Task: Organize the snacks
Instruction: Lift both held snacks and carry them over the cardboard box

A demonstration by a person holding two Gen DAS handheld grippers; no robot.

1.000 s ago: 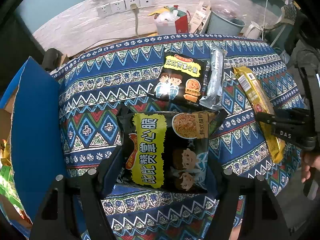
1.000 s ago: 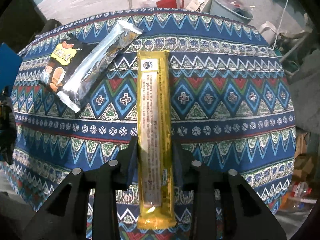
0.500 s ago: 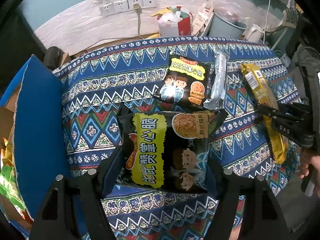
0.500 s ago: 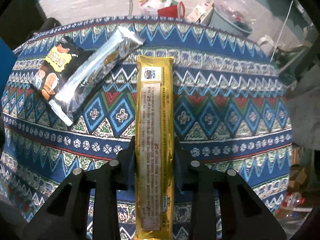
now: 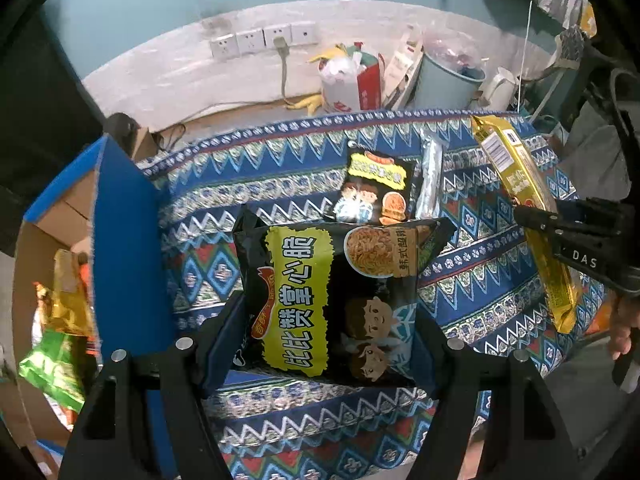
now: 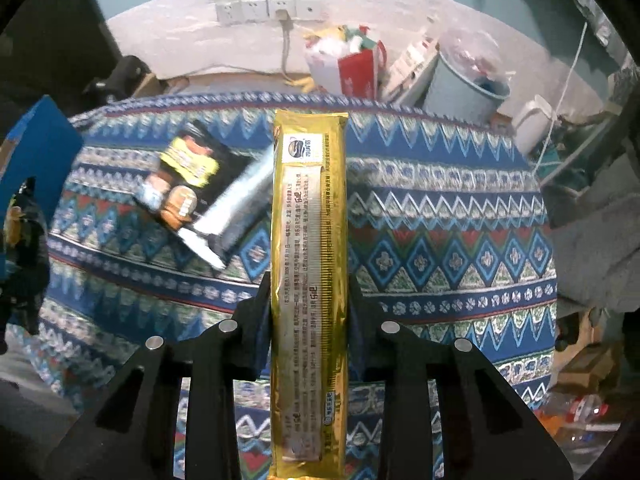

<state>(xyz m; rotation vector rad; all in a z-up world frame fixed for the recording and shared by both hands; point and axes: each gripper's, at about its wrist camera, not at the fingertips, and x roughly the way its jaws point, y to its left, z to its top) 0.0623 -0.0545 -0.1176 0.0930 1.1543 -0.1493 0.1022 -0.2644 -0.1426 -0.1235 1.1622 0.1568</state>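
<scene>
Snacks, left to right: cardboard box (image 5: 120,240) at table's left edge; left gripper (image 5: 326,320) clamped black noodle-snack bag (image 5: 332,296) above patterned tablecloth (image 5: 248,168); right gripper (image 6: 308,300) clamped long gold packet (image 6: 308,264), lifted.

Left gripper (image 5: 326,332) and right gripper (image 6: 308,312) both seemingly clamped, raised.

Past my table's patterned blue tablecloth (image 5: 280,184) I see a row of white wall sockets (image 6: 269,10) with one grey plug and cable (image 5: 282,64) hanging down. On the floor beyond sit a red and white bag (image 6: 352,68), a pale blue bin (image 6: 460,88) and a white jug (image 6: 534,120).
</scene>
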